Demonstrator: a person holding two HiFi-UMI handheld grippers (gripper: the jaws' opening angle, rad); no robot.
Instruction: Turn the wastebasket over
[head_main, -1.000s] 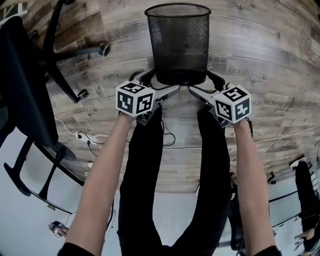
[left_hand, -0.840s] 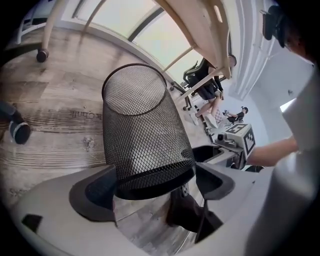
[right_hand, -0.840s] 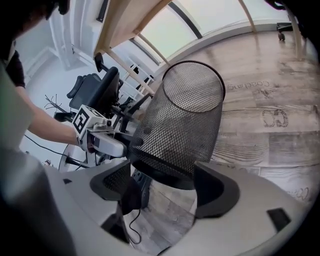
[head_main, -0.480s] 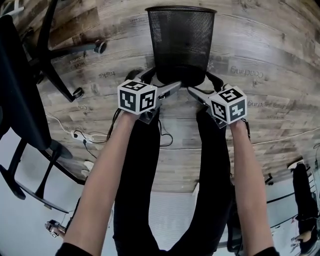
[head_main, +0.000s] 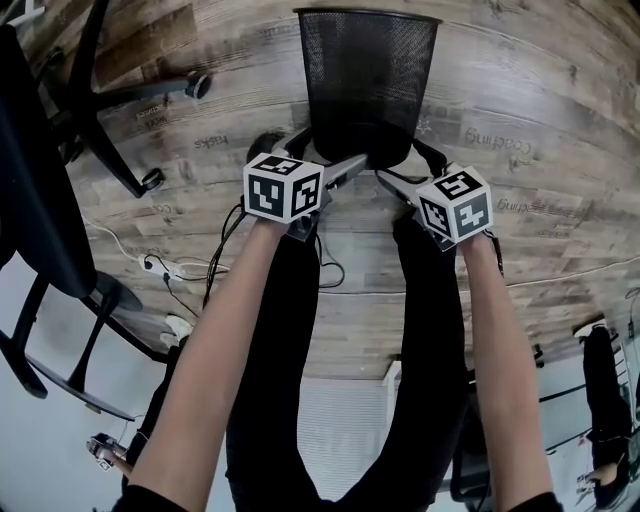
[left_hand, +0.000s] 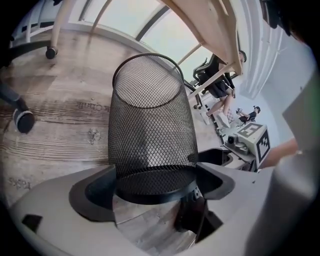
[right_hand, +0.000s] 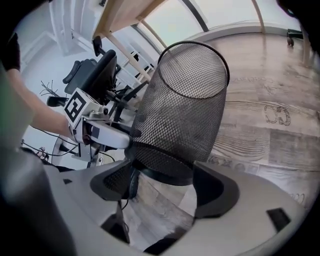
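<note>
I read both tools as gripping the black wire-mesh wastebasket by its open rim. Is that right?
Not by the rim. The left tool and the right tool both grip the black wire-mesh wastebasket at its closed base, and its open end points away from them. The left and right gripper views both show this.

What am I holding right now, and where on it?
The black mesh wastebasket, clamped at its solid base band by both the left tool and the right tool.

Office chair (head_main: 35, 200) beside power strip (head_main: 158, 266) on wooden floor (head_main: 560, 120)
</note>
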